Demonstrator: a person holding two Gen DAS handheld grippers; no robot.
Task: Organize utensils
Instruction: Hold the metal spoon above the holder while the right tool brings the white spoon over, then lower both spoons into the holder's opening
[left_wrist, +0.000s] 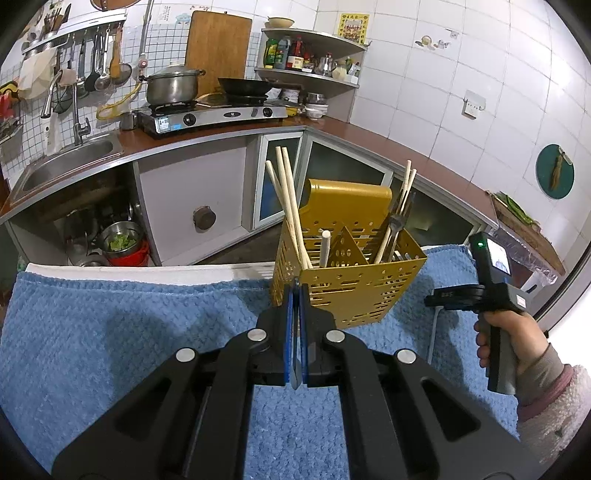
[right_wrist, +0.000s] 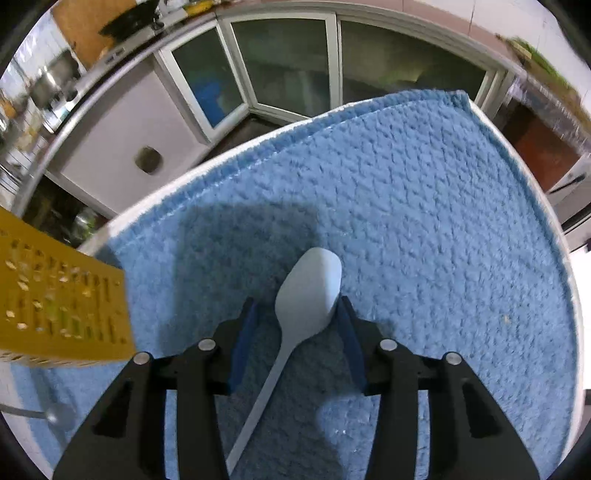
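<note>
A yellow perforated utensil holder (left_wrist: 347, 280) stands on the blue towel (left_wrist: 129, 325), with wooden chopsticks (left_wrist: 290, 206) in its left part and a fork (left_wrist: 396, 225) with more chopsticks on the right. My left gripper (left_wrist: 296, 295) is shut on a thin metal utensil handle (left_wrist: 295, 369), just in front of the holder's near corner. My right gripper (right_wrist: 297, 314) is open, its fingers on either side of a white spoon (right_wrist: 308, 291) lying on the towel (right_wrist: 424, 221). The holder's corner (right_wrist: 66, 310) shows at the left of the right wrist view.
The towel covers a white table (left_wrist: 147, 271). Behind are kitchen cabinets (left_wrist: 192, 206), a sink (left_wrist: 70, 158), and a stove (left_wrist: 214, 114) with pots. A metal utensil (right_wrist: 33, 413) lies at the table's left edge in the right wrist view.
</note>
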